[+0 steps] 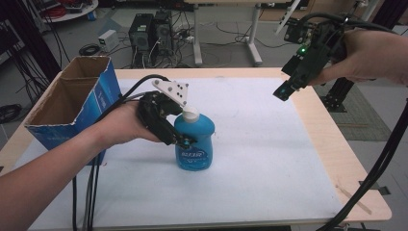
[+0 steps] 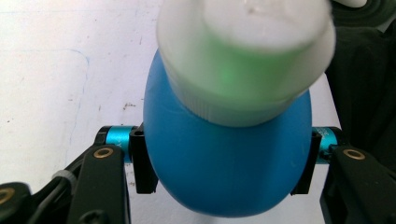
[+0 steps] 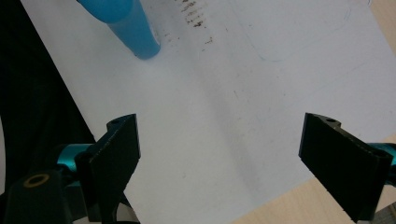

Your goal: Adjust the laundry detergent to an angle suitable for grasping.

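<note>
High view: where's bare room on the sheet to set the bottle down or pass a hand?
Free: the white sheet right of the blue bottle, out to the bare wood edge, under the raised right gripper; also the near strip. Crowded: left side, where the cardboard box, left gripper and cables sit.

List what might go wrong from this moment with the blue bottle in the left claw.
1. The left claw grips the rounded blue plastic bottle on its curved sides, so it may slip or twist when lifted.
2. The open cardboard box stands close beside the left hand; a swing could knock it.
3. The right claw hangs open above the table, giving no support.
</note>
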Motion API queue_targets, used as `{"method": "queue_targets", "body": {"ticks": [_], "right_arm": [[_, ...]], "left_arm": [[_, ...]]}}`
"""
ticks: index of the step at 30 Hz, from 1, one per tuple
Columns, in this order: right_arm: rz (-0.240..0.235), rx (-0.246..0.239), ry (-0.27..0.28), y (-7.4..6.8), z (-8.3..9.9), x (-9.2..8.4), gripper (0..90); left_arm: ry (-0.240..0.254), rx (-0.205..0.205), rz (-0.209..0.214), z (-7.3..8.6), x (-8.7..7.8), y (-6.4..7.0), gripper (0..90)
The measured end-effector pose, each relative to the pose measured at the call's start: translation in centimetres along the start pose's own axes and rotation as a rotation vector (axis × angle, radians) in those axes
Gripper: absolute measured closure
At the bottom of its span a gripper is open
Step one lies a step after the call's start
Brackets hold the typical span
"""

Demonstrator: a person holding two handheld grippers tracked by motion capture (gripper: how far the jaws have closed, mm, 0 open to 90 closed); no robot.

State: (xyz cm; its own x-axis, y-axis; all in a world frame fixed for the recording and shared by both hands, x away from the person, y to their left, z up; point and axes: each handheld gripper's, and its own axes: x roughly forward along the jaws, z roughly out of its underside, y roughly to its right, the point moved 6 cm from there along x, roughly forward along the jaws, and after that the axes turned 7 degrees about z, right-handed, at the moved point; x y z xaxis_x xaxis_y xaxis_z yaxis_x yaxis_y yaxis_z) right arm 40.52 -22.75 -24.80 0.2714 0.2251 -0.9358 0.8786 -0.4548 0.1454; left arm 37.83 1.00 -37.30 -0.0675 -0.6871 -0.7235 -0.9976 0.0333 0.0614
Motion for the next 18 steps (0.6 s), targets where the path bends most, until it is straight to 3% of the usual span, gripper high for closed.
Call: {"method": "queue_targets", "body": {"ticks": [3, 5, 10, 12, 13, 16, 18], "right_arm": [[-0.002, -0.006, 0.002, -0.1, -0.2, 0.1, 12.0], [-0.005, -0.012, 0.0, -0.2, -0.3, 0.1, 12.0], [-0.006, -0.016, 0.003, -0.3, -0.3, -0.1, 12.1], [-0.006, -0.018, 0.006, -0.2, -0.3, -0.1, 12.1], [-0.006, -0.017, 0.008, -0.2, -0.3, -0.2, 12.0], [-0.005, -0.016, 0.009, -0.1, -0.2, -0.3, 12.1], [-0.003, -0.015, 0.009, -0.1, -0.2, -0.3, 12.1]], "left_arm": [[-0.007, -0.009, -0.019, 0.0, 0.0, 0.0, 39.6], [-0.027, -0.039, -0.039, 0.1, -0.3, 0.0, 33.2], [-0.079, -0.095, -0.081, 0.6, -2.2, 0.6, 21.6], [-0.079, -0.095, -0.081, 0.6, -2.2, 0.6, 21.4], [-0.088, -0.132, -0.121, 0.9, -4.0, 0.9, 19.4], [-0.119, -0.175, -0.186, 1.1, -5.9, 0.6, 18.2], [-0.134, -0.227, -0.216, 0.9, -7.4, 0.2, 18.1]]}}
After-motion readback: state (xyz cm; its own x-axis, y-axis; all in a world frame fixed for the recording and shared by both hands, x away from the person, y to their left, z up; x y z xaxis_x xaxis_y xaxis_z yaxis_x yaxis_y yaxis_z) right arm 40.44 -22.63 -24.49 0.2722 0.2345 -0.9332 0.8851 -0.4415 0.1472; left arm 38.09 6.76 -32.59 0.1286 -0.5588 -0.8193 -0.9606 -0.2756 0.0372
